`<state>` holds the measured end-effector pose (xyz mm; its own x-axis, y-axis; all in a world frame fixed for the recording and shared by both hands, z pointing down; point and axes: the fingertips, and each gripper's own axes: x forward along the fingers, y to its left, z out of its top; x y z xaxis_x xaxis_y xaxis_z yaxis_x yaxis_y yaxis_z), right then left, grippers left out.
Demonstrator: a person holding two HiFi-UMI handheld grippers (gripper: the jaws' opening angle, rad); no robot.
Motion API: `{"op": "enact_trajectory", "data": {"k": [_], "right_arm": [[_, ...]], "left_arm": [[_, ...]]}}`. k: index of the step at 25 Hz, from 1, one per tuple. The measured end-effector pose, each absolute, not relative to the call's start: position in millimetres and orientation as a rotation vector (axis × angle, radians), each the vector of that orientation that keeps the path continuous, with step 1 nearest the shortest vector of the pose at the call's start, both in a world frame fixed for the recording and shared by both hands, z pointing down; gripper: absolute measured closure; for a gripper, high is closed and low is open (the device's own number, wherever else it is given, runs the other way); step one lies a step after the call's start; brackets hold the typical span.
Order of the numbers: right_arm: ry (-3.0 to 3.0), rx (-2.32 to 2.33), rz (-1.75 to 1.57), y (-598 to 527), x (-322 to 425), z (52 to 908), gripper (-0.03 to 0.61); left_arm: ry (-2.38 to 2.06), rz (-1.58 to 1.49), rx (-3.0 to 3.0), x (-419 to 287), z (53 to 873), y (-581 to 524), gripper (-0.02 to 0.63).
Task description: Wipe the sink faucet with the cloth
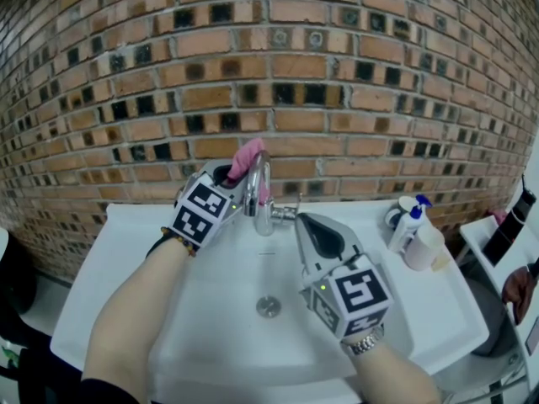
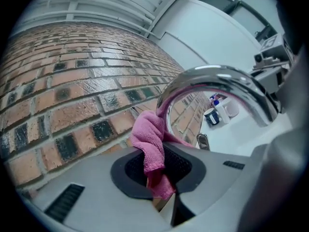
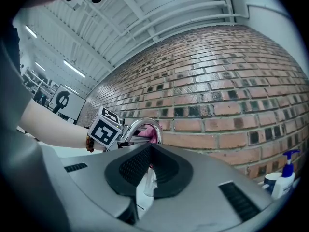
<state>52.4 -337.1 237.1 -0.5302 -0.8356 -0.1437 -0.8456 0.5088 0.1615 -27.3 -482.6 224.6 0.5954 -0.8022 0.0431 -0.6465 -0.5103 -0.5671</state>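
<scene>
Centre frame, our left gripper (image 1: 234,175) is clamped on the pink cloth (image 1: 247,158), holding it against the faucet (image 1: 259,194) arch to rub it. Our right gripper (image 1: 308,225), jaws together, sits just right of the spout, probably clear of the wiping.

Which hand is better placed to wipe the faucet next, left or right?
Left. The left tongs are shut on the cloth, which lies against the faucet. The right tongs are shut, with no cloth.

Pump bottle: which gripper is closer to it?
Right. The right gripper is over the sink, left of the bottle; the left gripper is beyond the faucet, gripping the cloth.
</scene>
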Motion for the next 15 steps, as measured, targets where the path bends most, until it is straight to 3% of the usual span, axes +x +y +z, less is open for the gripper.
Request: {"op": "enact_trajectory", "data": {"k": [15], "right_arm": [[2.705,-1.512,0.325,-339,52,242,0.568]], "left_arm": [[1.112,-0.574,-2.328,-28,277,-503,0.558]]}}
